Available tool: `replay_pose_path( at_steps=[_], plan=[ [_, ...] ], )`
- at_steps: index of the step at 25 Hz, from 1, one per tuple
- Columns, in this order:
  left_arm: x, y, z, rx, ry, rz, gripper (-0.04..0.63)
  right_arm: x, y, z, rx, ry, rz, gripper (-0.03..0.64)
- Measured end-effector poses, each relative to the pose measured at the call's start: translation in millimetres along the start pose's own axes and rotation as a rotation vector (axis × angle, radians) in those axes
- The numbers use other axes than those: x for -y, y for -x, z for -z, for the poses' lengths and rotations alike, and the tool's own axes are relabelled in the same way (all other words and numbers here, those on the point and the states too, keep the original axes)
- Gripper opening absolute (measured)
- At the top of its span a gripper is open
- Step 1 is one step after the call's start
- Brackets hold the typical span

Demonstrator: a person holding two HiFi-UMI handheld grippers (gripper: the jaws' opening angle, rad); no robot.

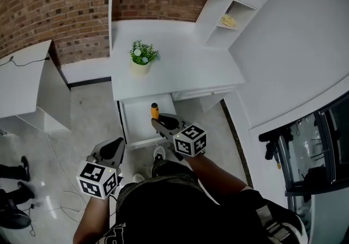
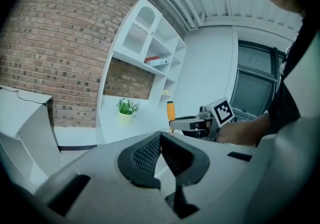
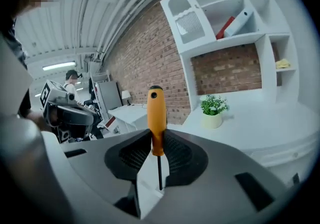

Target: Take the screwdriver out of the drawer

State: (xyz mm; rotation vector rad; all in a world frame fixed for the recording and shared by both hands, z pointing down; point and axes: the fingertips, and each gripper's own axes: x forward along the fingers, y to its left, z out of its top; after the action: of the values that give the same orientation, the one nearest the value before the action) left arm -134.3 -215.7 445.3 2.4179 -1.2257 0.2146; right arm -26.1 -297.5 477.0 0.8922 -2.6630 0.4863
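My right gripper (image 1: 158, 123) is shut on an orange-handled screwdriver (image 1: 155, 111), held upright above the open white drawer (image 1: 136, 124) under the desk. In the right gripper view the orange handle (image 3: 155, 117) stands between the pads and its thin shaft points down behind them; the right gripper (image 3: 156, 142) grips the handle's lower end. My left gripper (image 1: 115, 147) hangs lower left of the drawer, over the floor, its jaws together with nothing in them. The left gripper view shows the left gripper (image 2: 160, 137) shut, and beyond it the screwdriver (image 2: 171, 111) in the right gripper (image 2: 176, 124).
A small potted plant (image 1: 142, 58) stands on the white desk (image 1: 180, 66). Shelves (image 1: 229, 3) rise at the back right. A white side table (image 1: 22, 82) stands left, with cables on the floor (image 1: 65, 194). A dark glass unit (image 1: 311, 156) is at the right.
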Motion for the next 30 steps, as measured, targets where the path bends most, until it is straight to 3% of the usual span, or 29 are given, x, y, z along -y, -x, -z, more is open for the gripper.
replay_pose_path(
  at_steps=[8, 17, 30],
  plan=[
    [15, 2, -21, 0.057, 0.013, 0.037, 0.017, -16, 35, -25, 0.118, -0.079, -0.007, 0.081],
    [56, -1, -47, 0.127, -0.014, 0.058, 0.017, -30, 95, -59, 0.225, -0.059, -0.021, 0.081],
    [132, 1, -40, 0.154, -0.015, 0.036, 0.017, -33, 176, -44, 0.272, -0.025, -0.027, 0.081]
  ],
)
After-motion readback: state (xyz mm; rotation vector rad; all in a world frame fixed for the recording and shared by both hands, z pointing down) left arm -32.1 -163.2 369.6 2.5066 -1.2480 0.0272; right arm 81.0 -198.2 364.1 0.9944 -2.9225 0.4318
